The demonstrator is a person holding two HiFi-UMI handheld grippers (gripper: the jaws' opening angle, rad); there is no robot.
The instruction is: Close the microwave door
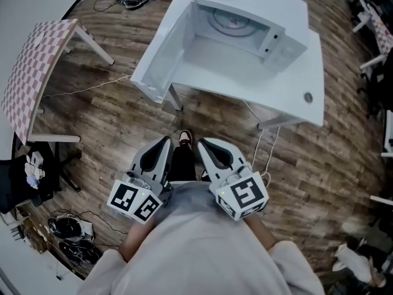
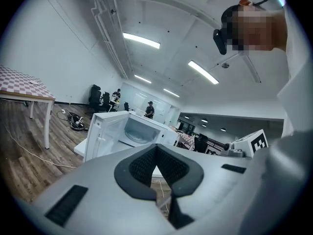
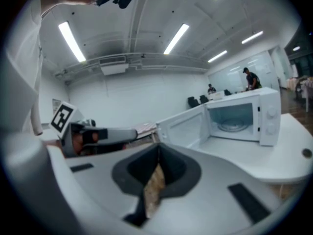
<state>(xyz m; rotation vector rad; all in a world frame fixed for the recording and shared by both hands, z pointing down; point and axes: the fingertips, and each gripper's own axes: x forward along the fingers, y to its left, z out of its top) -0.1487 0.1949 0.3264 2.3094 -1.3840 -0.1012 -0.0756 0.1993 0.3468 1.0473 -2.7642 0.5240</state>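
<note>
The white worktop (image 1: 295,85) stands well ahead of both claws, carrying the microwave (image 1: 258,17) with its door (image 1: 161,51) swung wide open toward the left claw's side, free edge nearest the person. The door is probably a stiff, light, smooth panel that swings freely on its hinge, so a push on its outer face near the free edge should serve better than a pinch. The left claw (image 1: 167,139) and right claw (image 1: 202,141) are both closed tip to tip, with nothing in them, hanging side by side.

bright | ceiling strip lights (image 2: 141,40) | fisheye edges | soft focus
</note>
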